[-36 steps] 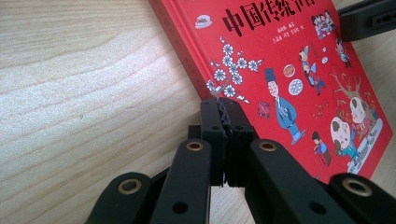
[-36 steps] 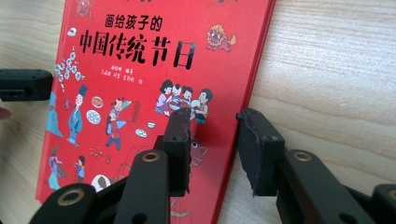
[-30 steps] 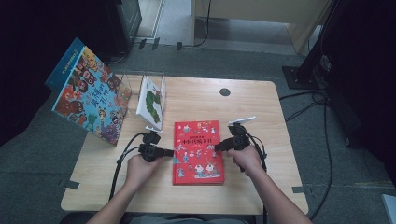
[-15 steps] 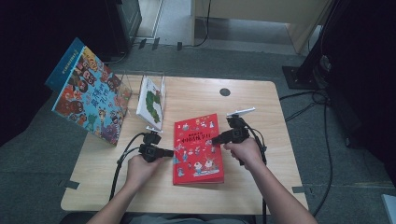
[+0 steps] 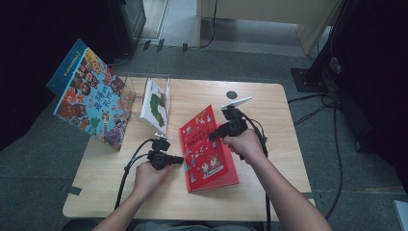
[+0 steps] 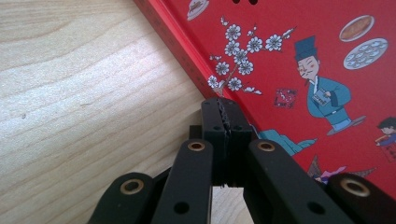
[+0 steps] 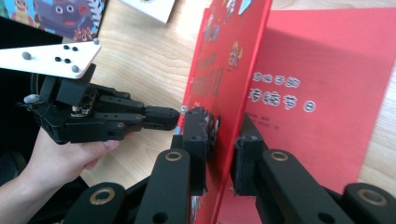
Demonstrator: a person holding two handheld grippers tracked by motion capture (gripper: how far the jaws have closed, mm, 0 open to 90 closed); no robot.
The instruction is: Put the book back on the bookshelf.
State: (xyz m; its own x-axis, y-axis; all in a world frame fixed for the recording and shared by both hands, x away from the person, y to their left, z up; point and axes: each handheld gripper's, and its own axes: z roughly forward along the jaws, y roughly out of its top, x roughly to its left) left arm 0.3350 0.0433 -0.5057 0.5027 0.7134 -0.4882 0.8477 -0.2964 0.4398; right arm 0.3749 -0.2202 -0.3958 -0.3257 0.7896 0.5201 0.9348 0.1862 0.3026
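A red picture book [image 5: 214, 166] lies on the wooden table [image 5: 274, 130]. Its front cover [image 5: 198, 129] stands raised on edge, showing the red first page [image 7: 317, 93]. My right gripper [image 5: 215, 134] holds that cover [image 7: 224, 70] by its free edge. Its jaws have just been closing, and the cover sits pinched between the two pads [image 7: 223, 128]. My left gripper [image 5: 180, 160] is shut with nothing in it. Its tips [image 6: 222, 109] rest at the book's spine edge [image 6: 187, 60] on the table. It also shows at the left of the right gripper view as the left gripper [image 7: 170, 116].
A large colourful book [image 5: 94, 103] leans off the table's far left corner. A white book with a green caterpillar [image 5: 156, 103] stands in a clear holder behind the left gripper. A small black disc [image 5: 232, 95] lies near the far edge.
The right gripper has risen and drawn toward the left, lifting the book's cover from flat to nearly upright. The left gripper has stayed at the spine.
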